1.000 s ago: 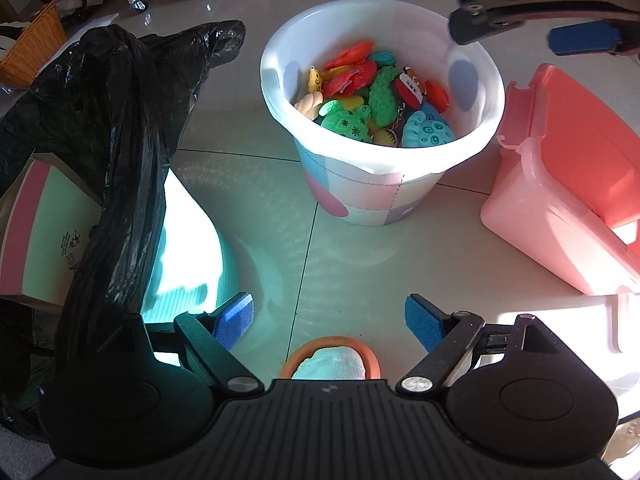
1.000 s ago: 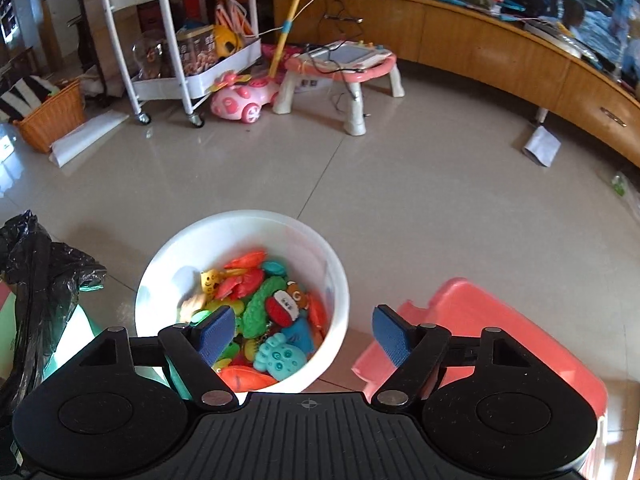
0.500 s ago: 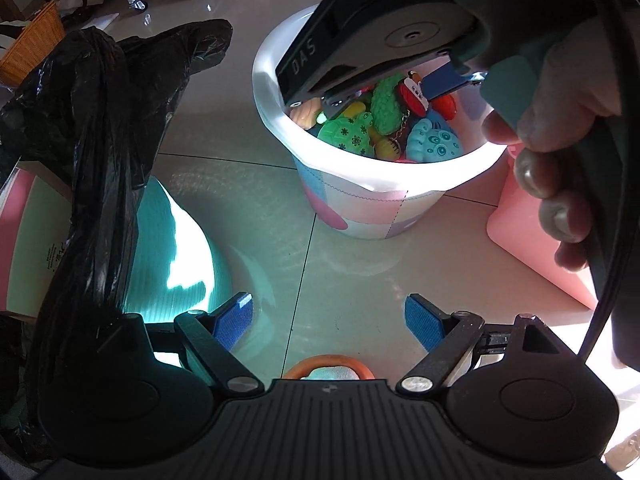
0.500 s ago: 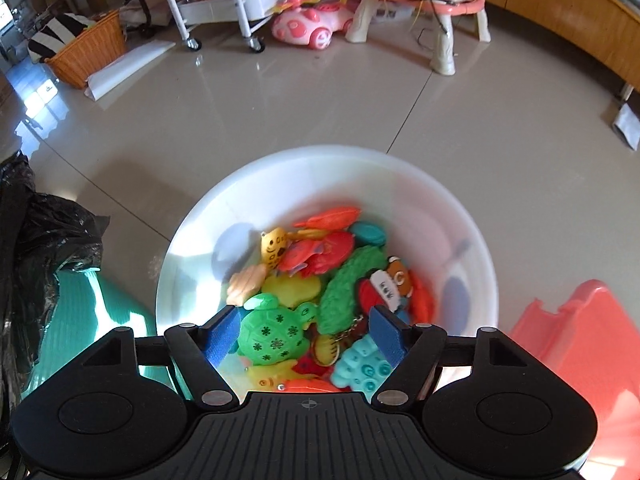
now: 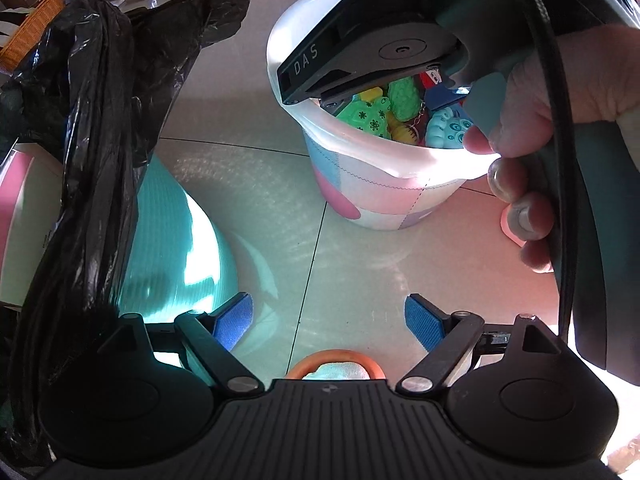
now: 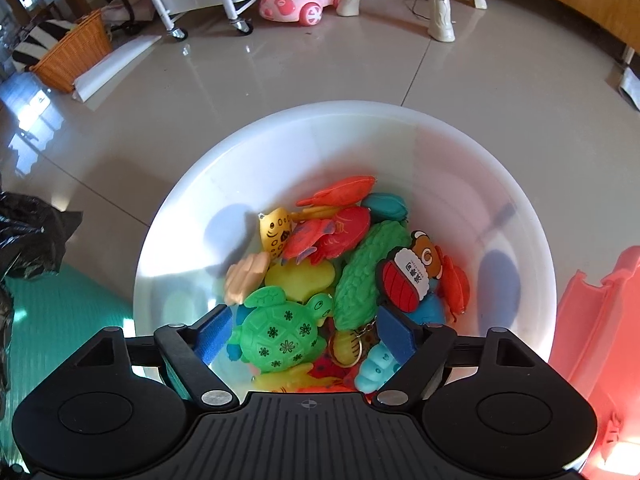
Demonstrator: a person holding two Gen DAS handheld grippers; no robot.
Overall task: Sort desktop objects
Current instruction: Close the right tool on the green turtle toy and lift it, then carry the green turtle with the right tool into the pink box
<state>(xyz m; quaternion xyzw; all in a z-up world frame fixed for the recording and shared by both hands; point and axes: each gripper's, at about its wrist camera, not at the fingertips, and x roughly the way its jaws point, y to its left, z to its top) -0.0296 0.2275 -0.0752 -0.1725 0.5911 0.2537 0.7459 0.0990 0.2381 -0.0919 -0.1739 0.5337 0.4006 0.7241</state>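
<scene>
Both sets of jaws are standing wide apart and gripping nothing. The left gripper (image 5: 329, 318) is hovering low over the tiled floor (image 5: 280, 200), with a black plastic bag (image 5: 92, 128) draping over a teal mat (image 5: 168, 240) on its left side. The white bucket (image 6: 460, 168) is sitting on that floor just beside a pink bin (image 6: 600, 320), and it is holding the toys to be sorted. The right gripper (image 6: 306, 334) is reaching down inside the bucket's mouth, its blue pads (image 6: 214, 334) sitting on either side of a green turtle toy (image 6: 280, 330) without pressing on it. A bumpy green toy (image 6: 364, 272) is lying against the turtle's right, with a red fish (image 6: 340, 232) behind them. A bear keychain (image 6: 412, 272) is resting on top of the bumpy green toy, and a light blue toy (image 6: 374, 368) is lying under the right pad. In the left wrist view the person's right hand (image 5: 560, 120) is gripping the handle over the bucket.
</scene>
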